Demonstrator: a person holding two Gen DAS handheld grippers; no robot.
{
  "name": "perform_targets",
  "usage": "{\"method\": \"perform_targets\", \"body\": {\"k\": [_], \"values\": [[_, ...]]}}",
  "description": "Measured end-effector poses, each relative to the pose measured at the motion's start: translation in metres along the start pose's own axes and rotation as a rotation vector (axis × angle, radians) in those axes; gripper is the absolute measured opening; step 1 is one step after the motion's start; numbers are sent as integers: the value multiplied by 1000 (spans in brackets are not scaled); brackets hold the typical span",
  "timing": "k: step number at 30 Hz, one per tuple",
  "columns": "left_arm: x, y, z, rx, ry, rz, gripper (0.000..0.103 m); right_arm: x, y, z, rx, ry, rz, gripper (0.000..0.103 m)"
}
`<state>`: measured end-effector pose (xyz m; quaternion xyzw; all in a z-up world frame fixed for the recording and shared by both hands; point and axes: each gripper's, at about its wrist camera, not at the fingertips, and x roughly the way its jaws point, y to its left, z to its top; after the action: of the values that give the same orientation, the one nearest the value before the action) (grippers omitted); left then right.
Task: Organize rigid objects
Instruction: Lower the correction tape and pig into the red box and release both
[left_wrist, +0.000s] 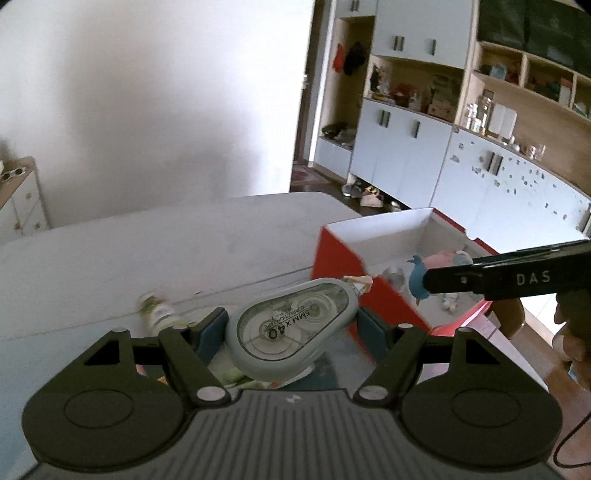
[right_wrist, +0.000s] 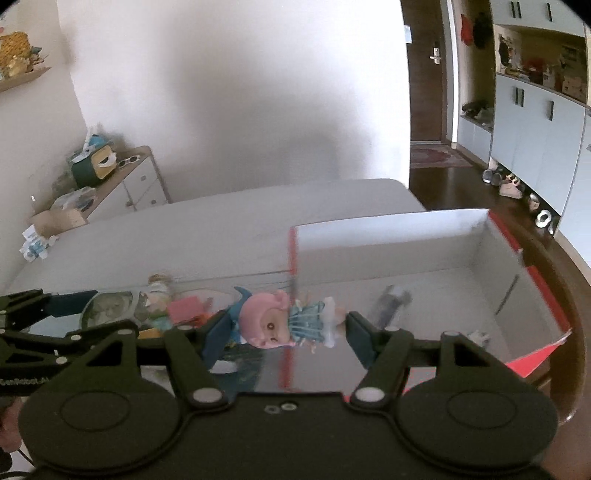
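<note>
My left gripper (left_wrist: 291, 325) is shut on a grey correction tape dispenser (left_wrist: 291, 326), held above the table just left of a red box. My right gripper (right_wrist: 284, 326) is shut on a doll (right_wrist: 280, 325) with a pink head and a blue dress, lying sideways between the pads near the box's left wall. The red box (right_wrist: 406, 236) has a white inside and is open at the top; a small clear item (right_wrist: 393, 297) and a small white item (right_wrist: 478, 336) lie on its floor. In the left wrist view the doll (left_wrist: 439, 267) and the right gripper's finger (left_wrist: 491, 280) hang over the red box (left_wrist: 332, 258).
On the white table (left_wrist: 147, 251) a small green-labelled bottle (left_wrist: 157, 312) lies left of my left gripper. A jar (right_wrist: 160, 286) and pink and orange pieces (right_wrist: 186, 310) lie on the table. White cupboards with shelves (left_wrist: 424, 147) stand behind, and shoes (right_wrist: 511, 186) are on the floor.
</note>
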<state>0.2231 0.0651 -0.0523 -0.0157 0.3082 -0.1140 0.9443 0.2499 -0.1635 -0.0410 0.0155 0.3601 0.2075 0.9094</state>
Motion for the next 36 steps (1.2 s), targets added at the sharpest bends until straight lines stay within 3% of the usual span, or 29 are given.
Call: {"method": "perform_targets", "body": {"k": [7,16,26,36], "values": [[40,-49,10,26,38,-9,76,6,-55,0,-2,31,8,67],[104,-95,49,75,62,-23,76,37,-106,2,-78,102,-2,67],[195,-138,83,145,170,-39,76,79,-116,-7,-204,217,14,67],[267,-167,91,236,267,-44,76,101,-113,-8,-219,286,12,67]]}}
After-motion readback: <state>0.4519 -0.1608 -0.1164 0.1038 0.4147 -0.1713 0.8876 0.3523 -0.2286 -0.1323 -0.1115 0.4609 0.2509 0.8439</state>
